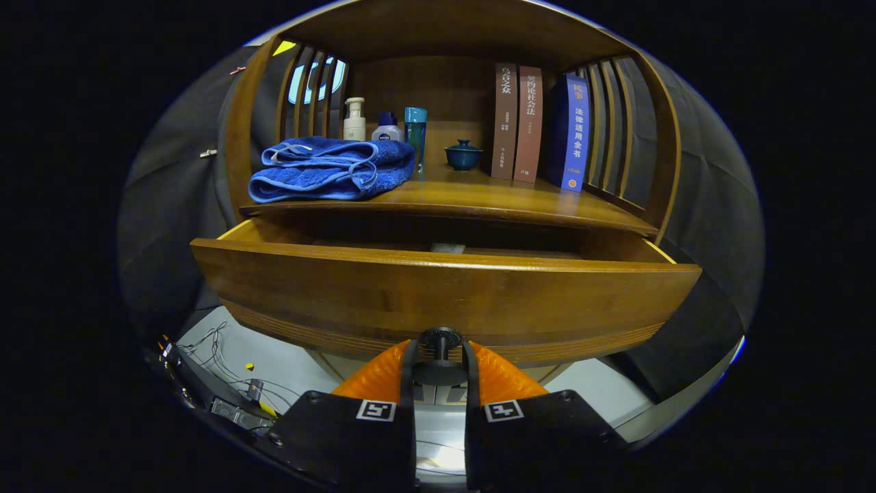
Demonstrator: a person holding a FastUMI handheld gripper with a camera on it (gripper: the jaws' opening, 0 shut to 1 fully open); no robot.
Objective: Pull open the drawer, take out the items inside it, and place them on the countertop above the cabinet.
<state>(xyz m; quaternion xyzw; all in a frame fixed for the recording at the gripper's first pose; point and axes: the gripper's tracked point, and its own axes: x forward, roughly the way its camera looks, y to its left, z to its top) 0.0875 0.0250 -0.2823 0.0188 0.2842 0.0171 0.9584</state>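
Gripper view: the wooden drawer point(445, 291) stands pulled part-way out of the cabinet, its curved front just ahead of the fingers. Its dark round knob point(439, 338) sits between the two fingers, and the claw point(440, 352) is closed narrowly on it, one finger pressing each side. Inside the drawer, only a small pale item point(447, 247) peeks above the front's top edge; what it is cannot be told. Above the drawer lies the surface point(479, 198), carrying a folded blue towel point(332, 169) on one side, a pump bottle point(354, 120), a small white bottle point(387, 129) and a teal tumbler point(415, 133) behind it, a lidded dark bowl point(463, 155) in the middle, and three upright books point(540, 127) beyond. Cables point(219, 356) trail on the floor below.
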